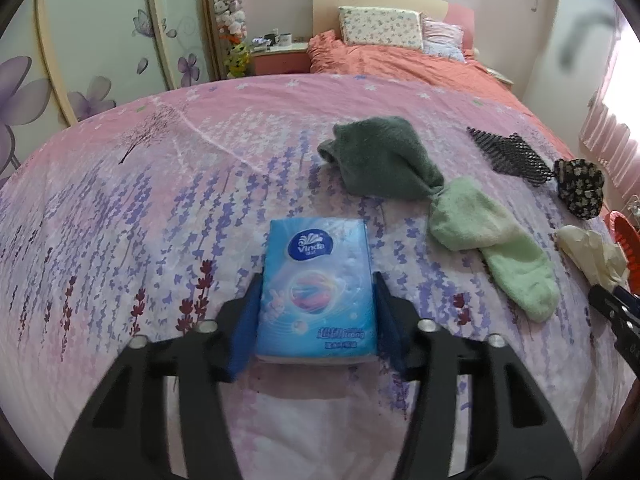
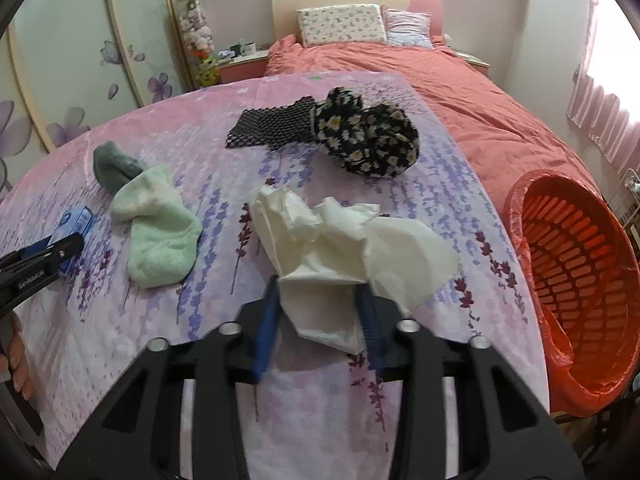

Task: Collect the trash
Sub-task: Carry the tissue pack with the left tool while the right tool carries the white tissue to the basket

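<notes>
On the pink lavender-print bedspread (image 1: 120,208), the left gripper (image 1: 318,300) pinches a blue plastic-wrapped tissue pack (image 1: 318,288) between its blue pads. At its two o'clock lie a dark green sock (image 1: 380,156) and a pale green fluffy sock (image 1: 492,248). The right gripper (image 2: 320,316) clamps crumpled white tissue paper (image 2: 340,240), with the orange slatted plastic bin (image 2: 580,264) at its three o'clock.

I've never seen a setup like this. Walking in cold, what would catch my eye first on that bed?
Probably the bright blue tissue pack, gripped between the left gripper near the bed's front edge. Next, the crumpled white tissue that the right gripper is pinching. Just right of it, an orange bin with a red liner stands beside the bed.
</notes>
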`<state>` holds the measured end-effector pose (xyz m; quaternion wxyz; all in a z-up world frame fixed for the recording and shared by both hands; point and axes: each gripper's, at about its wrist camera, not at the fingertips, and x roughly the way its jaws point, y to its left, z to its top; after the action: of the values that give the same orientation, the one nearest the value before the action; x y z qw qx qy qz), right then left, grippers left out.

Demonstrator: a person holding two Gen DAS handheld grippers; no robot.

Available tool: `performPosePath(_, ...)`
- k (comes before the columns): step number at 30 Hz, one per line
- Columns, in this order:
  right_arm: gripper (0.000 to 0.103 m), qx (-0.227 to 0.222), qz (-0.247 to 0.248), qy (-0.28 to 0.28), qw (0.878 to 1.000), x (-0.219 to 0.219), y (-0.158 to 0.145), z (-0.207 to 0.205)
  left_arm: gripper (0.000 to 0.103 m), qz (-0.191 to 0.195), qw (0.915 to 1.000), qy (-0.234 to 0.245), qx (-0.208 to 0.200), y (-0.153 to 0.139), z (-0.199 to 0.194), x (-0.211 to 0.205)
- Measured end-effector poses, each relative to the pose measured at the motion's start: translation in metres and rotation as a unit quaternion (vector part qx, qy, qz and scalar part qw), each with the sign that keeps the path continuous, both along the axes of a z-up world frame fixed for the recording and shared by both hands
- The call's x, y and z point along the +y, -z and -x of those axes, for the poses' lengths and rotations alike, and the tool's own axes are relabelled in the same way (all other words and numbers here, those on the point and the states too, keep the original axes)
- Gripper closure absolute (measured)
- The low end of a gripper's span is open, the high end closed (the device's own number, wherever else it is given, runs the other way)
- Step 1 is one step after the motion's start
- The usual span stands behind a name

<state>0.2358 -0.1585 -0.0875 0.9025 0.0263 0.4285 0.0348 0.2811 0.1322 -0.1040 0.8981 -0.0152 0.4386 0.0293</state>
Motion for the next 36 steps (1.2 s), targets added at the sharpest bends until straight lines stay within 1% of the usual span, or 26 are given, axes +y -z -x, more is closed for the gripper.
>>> performPosePath(1,0.070,-0.001,-0.013,-0.002,1.000,-0.003,-0.001,0.001,0.053,0.004,1.0000,0.001,-0.001,0.000,0.001,0.001)
performPosePath(3,0.070,-0.002,-0.024,-0.003,1.000,-0.005,-0.003,0.002,0.053,0.013,0.9999,0.002,-0.005,-0.001,0.003,0.005)
performPosePath(6,0.070,-0.022,-0.036,0.000,0.999,-0.013,-0.015,0.013,0.053,0.019,0.9997,0.001,-0.013,-0.005,0.010,0.007)
performPosePath(10,0.070,-0.042,-0.054,0.007,0.998,-0.024,-0.030,0.025,0.053,0.017,0.9994,0.011,-0.027,-0.019,0.021,0.000)
performPosePath(13,0.070,-0.058,-0.057,0.010,0.997,-0.031,-0.042,0.035,0.053,0.020,0.9987,0.022,-0.040,-0.033,0.029,-0.010)
performPosePath(20,0.070,-0.097,-0.060,0.023,0.993,-0.049,-0.066,0.054,0.053,0.038,0.9943,0.065,-0.075,-0.072,0.045,-0.051)
performPosePath(25,0.070,-0.122,-0.059,0.036,0.990,-0.063,-0.080,0.067,0.053,0.048,0.9885,0.104,-0.098,-0.096,0.054,-0.087)
performPosePath(30,0.070,-0.139,-0.051,0.053,0.988,-0.077,-0.086,0.075,0.053,0.054,0.9819,0.143,-0.111,-0.110,0.061,-0.126)
performPosePath(36,0.070,-0.155,-0.055,0.080,0.983,-0.102,-0.091,0.084,0.053,0.066,0.9726,0.190,-0.117,-0.120,0.065,-0.169)
